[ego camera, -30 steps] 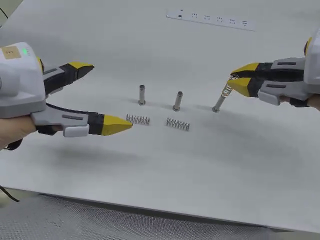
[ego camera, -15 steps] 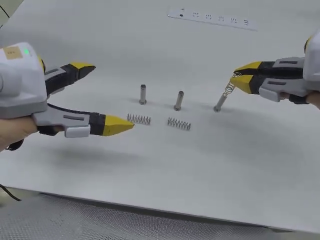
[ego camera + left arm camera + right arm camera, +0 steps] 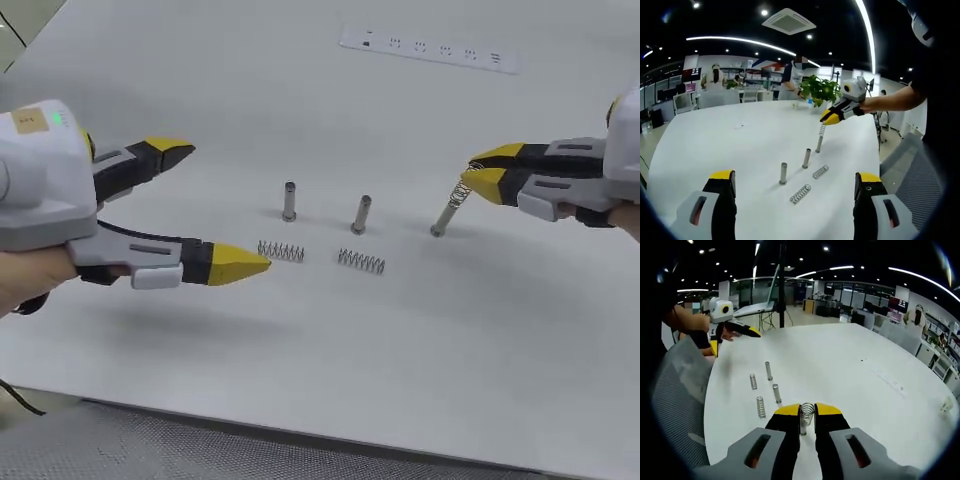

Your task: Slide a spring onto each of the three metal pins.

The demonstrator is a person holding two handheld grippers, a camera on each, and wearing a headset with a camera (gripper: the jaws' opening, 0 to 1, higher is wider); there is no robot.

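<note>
Three metal pins stand on the white table: left pin (image 3: 289,200), middle pin (image 3: 362,214), right pin (image 3: 446,212), which leans. My right gripper (image 3: 476,174) is shut on a spring (image 3: 460,191) whose lower end sits over the top of the right pin; the spring (image 3: 807,413) shows between the yellow tips (image 3: 808,409). Two loose springs lie flat in front of the pins, one (image 3: 281,251) at left, one (image 3: 361,262) at middle. My left gripper (image 3: 215,205) is open, its lower tip just left of the left spring, holding nothing. The pins (image 3: 806,158) and springs (image 3: 800,193) lie ahead of its jaws.
A white power strip (image 3: 431,51) lies at the far edge of the table (image 3: 330,350). The near table edge runs along the bottom, with grey mesh below. In the gripper views there is an office with desks, a plant (image 3: 820,90) and people in the background.
The right gripper has lowered slightly toward the right pin, bringing the spring's lower end over the pin top. The left gripper stays open in place; the view has shifted a little.
</note>
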